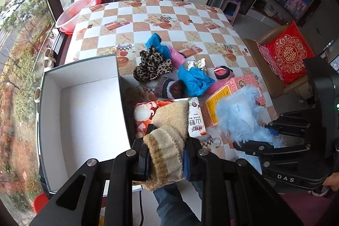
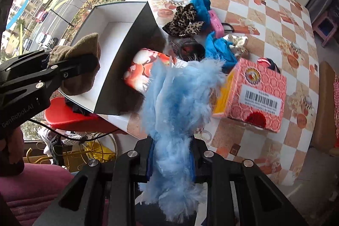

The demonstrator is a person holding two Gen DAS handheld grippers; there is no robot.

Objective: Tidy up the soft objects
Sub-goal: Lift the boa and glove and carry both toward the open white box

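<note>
My left gripper is shut on a beige knitted glove, held above the table's near edge beside the open white box. In the right wrist view the same glove hangs over the box's near corner. My right gripper is shut on a light blue fluffy piece, held above the table to the right of the box. A leopard-print item, blue cloths and a dark knitted hat lie on the checked tablecloth.
A pink carton, a red patterned packet and a snack pouch lie near the front. A pink basin stands at the far left corner. A chair with a red cushion is to the right, a red stool below the box.
</note>
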